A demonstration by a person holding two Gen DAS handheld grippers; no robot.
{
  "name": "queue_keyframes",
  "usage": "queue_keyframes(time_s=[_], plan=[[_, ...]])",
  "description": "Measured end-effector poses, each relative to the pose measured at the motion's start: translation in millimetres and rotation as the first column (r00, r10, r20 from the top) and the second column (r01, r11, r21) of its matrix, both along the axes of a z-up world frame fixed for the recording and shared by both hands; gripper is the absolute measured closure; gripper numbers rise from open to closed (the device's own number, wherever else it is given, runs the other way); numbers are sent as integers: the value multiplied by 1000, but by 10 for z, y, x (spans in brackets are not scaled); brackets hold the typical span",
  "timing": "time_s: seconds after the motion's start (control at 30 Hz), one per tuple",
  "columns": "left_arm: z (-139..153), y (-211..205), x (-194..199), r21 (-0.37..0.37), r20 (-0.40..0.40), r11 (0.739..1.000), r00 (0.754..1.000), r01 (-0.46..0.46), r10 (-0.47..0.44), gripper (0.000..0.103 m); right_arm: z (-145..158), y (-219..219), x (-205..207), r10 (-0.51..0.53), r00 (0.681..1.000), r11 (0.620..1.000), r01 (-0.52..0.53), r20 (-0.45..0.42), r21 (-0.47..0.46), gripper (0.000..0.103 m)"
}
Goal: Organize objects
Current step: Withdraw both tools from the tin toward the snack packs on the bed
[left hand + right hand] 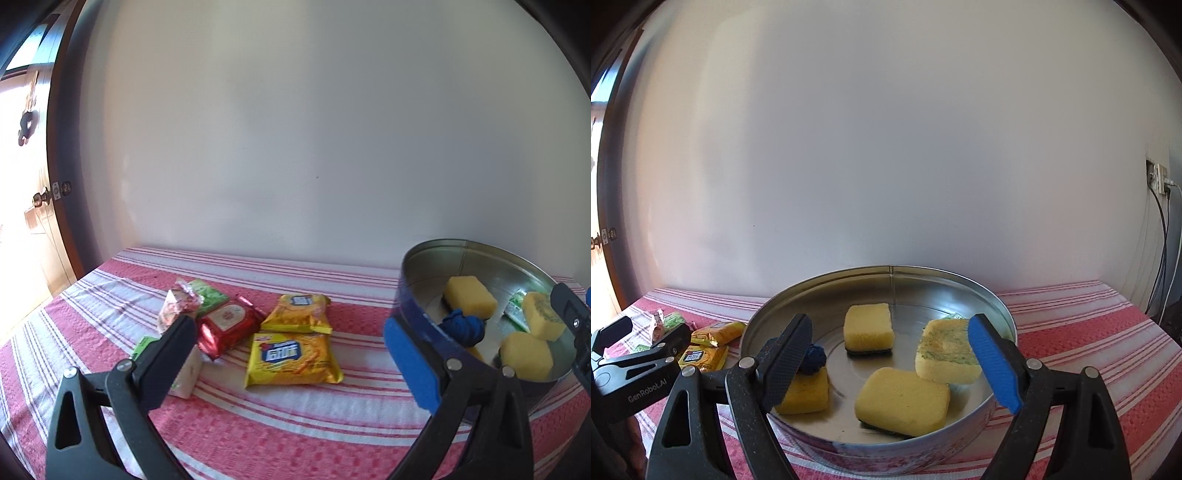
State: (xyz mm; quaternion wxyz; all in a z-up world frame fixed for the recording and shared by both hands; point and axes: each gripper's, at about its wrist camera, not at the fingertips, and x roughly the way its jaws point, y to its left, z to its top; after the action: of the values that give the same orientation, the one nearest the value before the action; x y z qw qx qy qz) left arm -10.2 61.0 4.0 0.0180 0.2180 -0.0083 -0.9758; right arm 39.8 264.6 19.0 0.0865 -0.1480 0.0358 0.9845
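Judging the snack packets [293,356] light, crinkly and slippery, we would pinch one across its flat middle; they lie at the tin's [960,291] nine o'clock on the desk [295,424], both the left gripper [288,354] and right gripper [892,360] gaping, empty.

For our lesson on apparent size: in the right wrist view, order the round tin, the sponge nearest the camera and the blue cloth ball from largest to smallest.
1. Round tin
2. Nearest sponge
3. Blue cloth ball, partly hidden behind a finger, though clearly smallest.
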Motion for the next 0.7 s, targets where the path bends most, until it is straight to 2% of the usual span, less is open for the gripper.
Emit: queue_keyframes(time_s=[0.13,0.33,0.4,0.5,0.7], plan=[[-8,-129,-20,-12,8,1000,1000,-15,15,0,-17,-85,15,16,1000,999,-16,18,-42,15],[-43,-379,-65,4,41,1000,999,-21,21,0,-36,-320,-4,40,999,999,-39,32,-36,15],[-55,-444,-89,-12,53,999,998,-37,37,0,-48,-406,-21,58,997,997,-56,40,-46,15],[-86,-596,-149,-32,88,998,994,-56,59,0,-65,-532,-45,87,994,994,-84,61,-64,15],[-172,-911,-289,-1,193,996,978,-84,83,0,-99,-852,-105,167,982,984,-161,90,-70,15]])
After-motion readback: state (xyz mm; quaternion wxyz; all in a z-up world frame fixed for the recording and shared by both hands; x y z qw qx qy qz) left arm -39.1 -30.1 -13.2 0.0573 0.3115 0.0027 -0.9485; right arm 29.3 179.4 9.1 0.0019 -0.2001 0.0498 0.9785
